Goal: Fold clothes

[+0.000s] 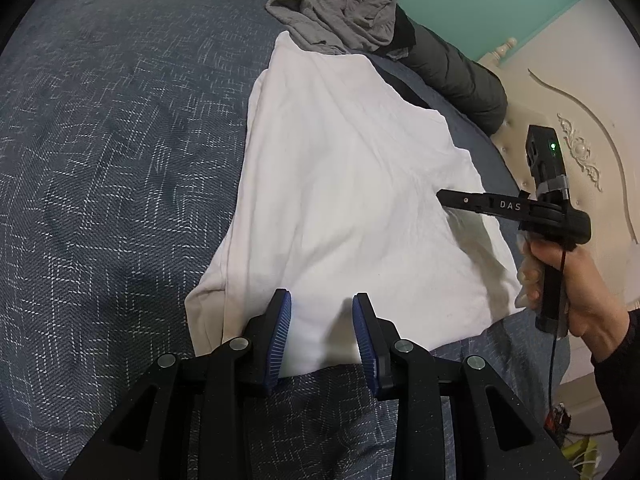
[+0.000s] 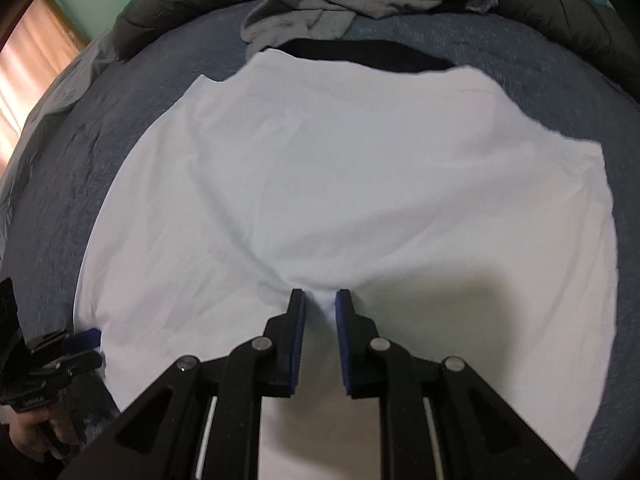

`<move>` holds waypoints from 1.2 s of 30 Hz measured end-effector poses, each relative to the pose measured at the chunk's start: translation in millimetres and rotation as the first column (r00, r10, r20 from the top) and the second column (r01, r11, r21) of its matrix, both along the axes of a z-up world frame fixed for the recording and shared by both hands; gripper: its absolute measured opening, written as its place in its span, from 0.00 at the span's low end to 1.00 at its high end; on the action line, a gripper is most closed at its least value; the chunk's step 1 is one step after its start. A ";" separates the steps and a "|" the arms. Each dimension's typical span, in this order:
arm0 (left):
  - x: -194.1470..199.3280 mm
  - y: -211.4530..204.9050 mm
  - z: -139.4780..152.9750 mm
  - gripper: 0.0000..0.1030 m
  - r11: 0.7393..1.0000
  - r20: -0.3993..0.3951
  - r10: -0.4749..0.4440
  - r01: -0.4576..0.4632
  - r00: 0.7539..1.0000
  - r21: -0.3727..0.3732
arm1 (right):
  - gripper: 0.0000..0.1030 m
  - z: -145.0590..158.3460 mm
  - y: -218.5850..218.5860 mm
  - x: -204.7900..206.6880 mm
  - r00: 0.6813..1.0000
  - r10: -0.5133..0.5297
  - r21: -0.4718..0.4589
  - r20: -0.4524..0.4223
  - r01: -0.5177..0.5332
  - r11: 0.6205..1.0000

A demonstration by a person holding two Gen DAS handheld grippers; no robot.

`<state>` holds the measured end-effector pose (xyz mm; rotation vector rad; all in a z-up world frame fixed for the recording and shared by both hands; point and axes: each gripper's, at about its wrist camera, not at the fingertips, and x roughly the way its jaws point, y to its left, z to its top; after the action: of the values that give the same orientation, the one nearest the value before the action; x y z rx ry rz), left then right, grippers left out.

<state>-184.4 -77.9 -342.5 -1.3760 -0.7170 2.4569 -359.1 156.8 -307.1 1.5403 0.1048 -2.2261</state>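
A white garment (image 1: 344, 208) lies spread on the blue patterned bedspread (image 1: 100, 168); it fills the right wrist view (image 2: 340, 184). My left gripper (image 1: 322, 300) is open, its blue-padded jaws over the garment's near hem, holding nothing. My right gripper (image 2: 320, 294) has its jaws narrowly apart with a small ridge of the white cloth between the tips, pressed down on the garment's middle. In the left wrist view the right gripper (image 1: 440, 196) reaches in from the right. The left gripper (image 2: 86, 336) shows at the garment's left edge in the right wrist view.
A crumpled grey garment (image 1: 340, 12) lies at the far end of the bed, with a black cloth (image 2: 360, 56) under it. A dark quilted duvet (image 1: 452, 76) runs along the far edge. A cream carved headboard (image 1: 560, 120) stands to the right.
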 end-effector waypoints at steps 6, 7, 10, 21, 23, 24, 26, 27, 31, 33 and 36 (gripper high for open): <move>-0.6 -0.1 0.5 0.34 1.000 0.004 0.002 -0.002 1.000 0.006 | 0.15 3.8 0.0 44.7 0.998 0.059 0.033 0.025 -0.060 0.998; -0.6 0.1 0.6 0.35 1.000 0.005 0.002 -0.002 1.000 0.006 | 0.15 2.5 1.1 52.2 0.997 0.064 0.034 0.031 -0.065 0.997; -1.5 1.1 0.8 0.36 1.000 0.007 0.002 -0.002 1.000 0.006 | 0.15 -2.2 4.7 73.9 0.996 0.074 0.034 0.052 -0.076 0.997; -5.2 0.6 4.9 0.40 1.000 0.020 0.017 -0.017 1.000 0.025 | 0.15 -4.8 28.4 139.0 0.994 0.062 -0.026 0.088 -0.060 0.998; -2.2 -1.7 12.4 0.42 1.000 0.013 0.027 -0.027 1.000 0.011 | 0.15 -0.3 36.3 146.1 0.996 0.043 -0.056 0.083 -0.039 0.998; 0.1 -3.4 16.0 0.42 0.999 0.007 0.037 -0.037 0.999 0.005 | 0.15 5.6 44.6 148.9 0.998 0.018 -0.080 0.064 -0.013 0.997; 7.7 -9.7 22.4 0.51 0.998 -0.006 0.065 -0.065 0.998 -0.001 | 0.15 15.7 71.8 160.6 0.999 -0.045 -0.138 0.021 0.048 0.989; 10.7 -14.4 21.9 0.53 0.997 -0.002 0.081 -0.081 0.997 0.001 | 0.15 18.9 85.1 162.5 0.997 -0.073 -0.159 0.006 0.073 0.985; 20.9 -31.2 17.6 0.53 0.990 0.024 0.144 -0.144 0.989 -0.011 | 0.15 21.6 122.0 166.1 0.982 -0.185 -0.234 -0.027 0.174 0.956; 27.1 -38.8 15.8 0.54 0.985 0.032 0.173 -0.173 0.984 -0.009 | 0.15 20.9 132.3 169.9 0.977 -0.207 -0.256 -0.045 0.188 0.948; 34.9 -47.4 13.8 0.54 0.975 0.044 0.217 -0.219 0.975 0.043 | 0.15 17.1 139.0 174.9 0.970 -0.232 -0.282 -0.072 0.203 0.938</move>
<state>-149.5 -125.3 -328.8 -1.3988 -0.9772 2.5629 -184.2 295.8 -290.0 1.3403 -0.3459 -2.3713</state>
